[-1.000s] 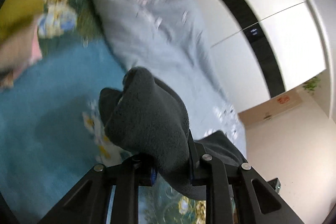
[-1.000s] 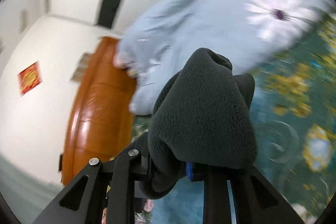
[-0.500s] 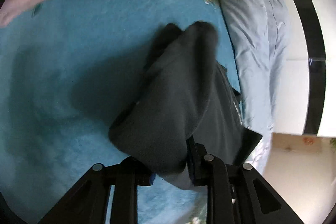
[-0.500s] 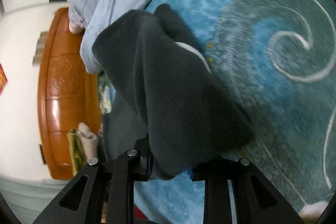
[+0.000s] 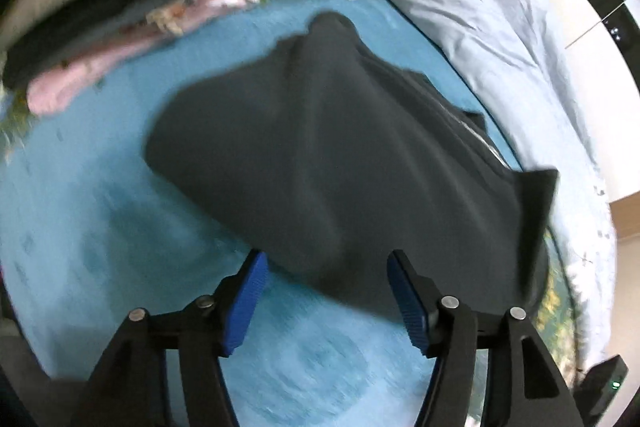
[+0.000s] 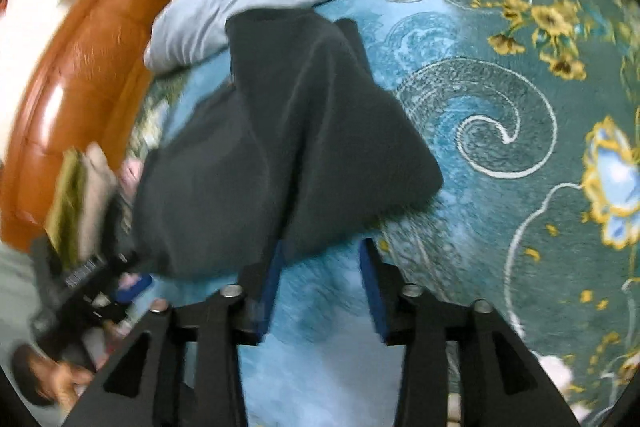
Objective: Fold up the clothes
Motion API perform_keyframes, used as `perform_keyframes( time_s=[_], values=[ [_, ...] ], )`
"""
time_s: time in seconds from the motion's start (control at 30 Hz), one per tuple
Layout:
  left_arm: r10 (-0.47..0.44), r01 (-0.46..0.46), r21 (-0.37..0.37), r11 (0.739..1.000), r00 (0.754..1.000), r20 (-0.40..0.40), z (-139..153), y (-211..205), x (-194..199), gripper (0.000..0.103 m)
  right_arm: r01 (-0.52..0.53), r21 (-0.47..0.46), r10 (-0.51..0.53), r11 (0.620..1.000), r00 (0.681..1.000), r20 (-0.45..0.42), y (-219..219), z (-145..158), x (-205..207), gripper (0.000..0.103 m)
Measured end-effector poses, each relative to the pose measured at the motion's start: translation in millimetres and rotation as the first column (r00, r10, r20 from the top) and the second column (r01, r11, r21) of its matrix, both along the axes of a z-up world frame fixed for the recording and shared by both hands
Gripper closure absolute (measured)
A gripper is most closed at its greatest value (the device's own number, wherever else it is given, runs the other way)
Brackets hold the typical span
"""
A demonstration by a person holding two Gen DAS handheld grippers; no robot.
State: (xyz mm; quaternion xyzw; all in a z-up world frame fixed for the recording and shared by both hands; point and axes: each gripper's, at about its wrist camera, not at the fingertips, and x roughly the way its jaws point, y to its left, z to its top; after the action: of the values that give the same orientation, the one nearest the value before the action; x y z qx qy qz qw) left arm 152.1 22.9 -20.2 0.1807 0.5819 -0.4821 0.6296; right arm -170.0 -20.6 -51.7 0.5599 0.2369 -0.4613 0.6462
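The dark grey fleece garment lies folded on the teal patterned bedspread, which serves as the landmark here. Along the bedspread's far edge runs a pale blue quilt; beyond it in the right wrist view stands a brown headboard. A stack of folded clothes sits on the bedspread just beside the garment. The left gripper hangs over the garment's near edge, jaws opening, pads clear of the cloth. The right gripper is likewise opening, the garment's corner loose between its pads.
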Motion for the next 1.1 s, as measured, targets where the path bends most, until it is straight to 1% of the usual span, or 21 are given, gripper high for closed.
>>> perform_keyframes(
  time_s=[0.03,0.07,0.13,0.17,0.2,0.23,0.27,0.3,0.37,0.4,0.43,0.53,0.7,0.9,1.03,1.1],
  values=[
    [0.002,-0.002,0.004,1.000,1.000,-0.002,-3,3,-5,0.033,-0.024,-0.005,0.024,1.000,0.999,-0.037,3,-1,4,0.050],
    [0.005,-0.005,0.020,1.000,1.000,0.015,-7,5,-11,0.031,-0.049,-0.011,0.048,0.999,0.996,-0.076,6,-2,8,0.044],
    [0.006,-0.008,0.047,0.999,0.999,0.050,-13,9,-21,0.023,-0.086,-0.025,0.082,0.996,0.987,-0.139,11,-3,15,0.036],
    [-0.008,0.004,0.051,0.999,0.998,0.068,-13,9,-26,0.022,-0.102,-0.031,0.095,0.994,0.980,-0.176,13,-3,19,0.026],
    [-0.022,0.017,0.055,0.998,0.996,0.087,-13,10,-31,0.022,-0.119,-0.036,0.109,0.992,0.971,-0.212,14,-2,23,0.022],
    [-0.040,0.035,0.055,0.998,0.993,0.109,-12,11,-37,0.021,-0.134,-0.042,0.120,0.990,0.962,-0.246,15,-1,27,0.014],
    [-0.066,0.061,0.043,0.997,0.988,0.141,-8,10,-42,0.019,-0.144,-0.052,0.125,0.988,0.955,-0.270,16,1,29,0.012],
    [-0.078,0.075,0.029,0.997,0.983,0.163,-5,9,-44,0.016,-0.151,-0.064,0.127,0.987,0.950,-0.284,17,3,31,0.011],
    [-0.097,0.099,-0.001,0.995,0.975,0.200,2,10,-48,0.007,-0.159,-0.088,0.125,0.983,0.944,-0.305,21,8,33,0.004],
    [-0.101,0.105,-0.009,0.994,0.973,0.206,4,10,-49,0.002,-0.159,-0.098,0.121,0.982,0.942,-0.312,23,10,34,0.004],
    [-0.104,0.110,-0.017,0.994,0.972,0.212,6,11,-50,0.000,-0.157,-0.098,0.119,0.983,0.942,-0.315,22,10,37,0.004],
    [-0.117,0.127,-0.030,0.991,0.969,0.218,9,13,-53,0.000,-0.162,-0.087,0.126,0.983,0.937,-0.326,19,11,47,0.004],
    [-0.158,0.170,-0.029,0.985,0.958,0.238,11,13,-61,0.000,-0.186,-0.107,0.138,0.977,0.926,-0.352,22,15,58,0.004],
    [-0.209,0.232,-0.065,0.971,0.945,0.250,18,14,-73,0.000,-0.204,-0.111,0.151,0.973,0.918,-0.367,30,18,66,0.004],
    [-0.205,0.227,-0.045,0.973,0.935,0.290,18,15,-74,0.000,-0.209,-0.116,0.153,0.971,0.916,-0.372,30,21,67,0.004],
    [-0.202,0.223,-0.047,0.974,0.939,0.277,18,15,-73,0.000,-0.211,-0.119,0.153,0.970,0.914,-0.375,31,22,68,0.004]
  ],
)
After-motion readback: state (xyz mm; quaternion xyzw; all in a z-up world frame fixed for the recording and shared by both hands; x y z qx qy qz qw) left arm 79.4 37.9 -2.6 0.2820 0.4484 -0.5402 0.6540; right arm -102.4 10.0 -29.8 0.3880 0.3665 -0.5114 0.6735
